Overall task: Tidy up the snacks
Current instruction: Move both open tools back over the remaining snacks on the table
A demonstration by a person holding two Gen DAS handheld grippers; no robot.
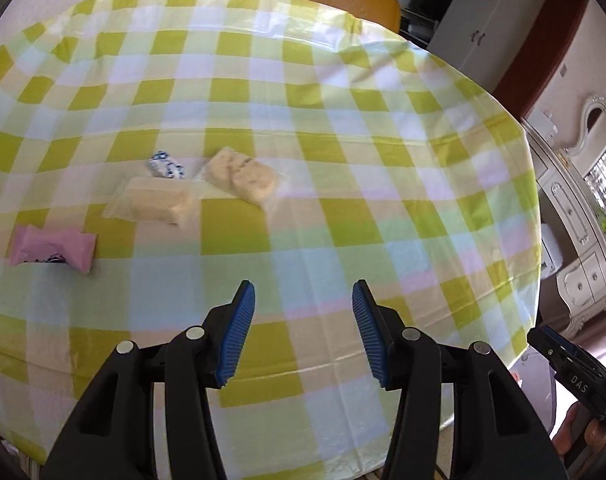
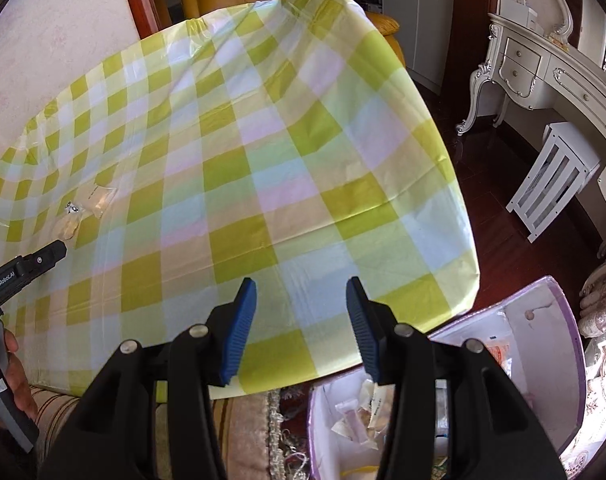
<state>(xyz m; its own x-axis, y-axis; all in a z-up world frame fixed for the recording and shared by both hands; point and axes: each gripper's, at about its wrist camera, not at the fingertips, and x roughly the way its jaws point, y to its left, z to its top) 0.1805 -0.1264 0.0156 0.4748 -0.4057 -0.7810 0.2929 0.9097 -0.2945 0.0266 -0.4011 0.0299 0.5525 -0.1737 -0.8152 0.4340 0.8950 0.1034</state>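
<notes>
snacks half sorted on a checked bench (image 1: 343, 120): four wrapped pieces are left near its left side in the left view, a pink pack (image 1: 53, 248), a clear-wrapped pale bar (image 1: 153, 204), a clear bag of pale biscuits (image 1: 241, 176) and a small blue-and-white sweet (image 1: 165, 165) that touches the bar's far edge or sits just behind it. several packets already lie in the lilac box (image 2: 543, 320) beside and below the bench's near right corner, seen in the right view. left tool (image 1: 303, 332) hangs above the cloth with jaws spread and nothing between them, short of the snacks; right tool (image 2: 301, 328) is likewise parted and empty, over the near edge next to the box. by this look the job is partly done, four pieces to go.
</notes>
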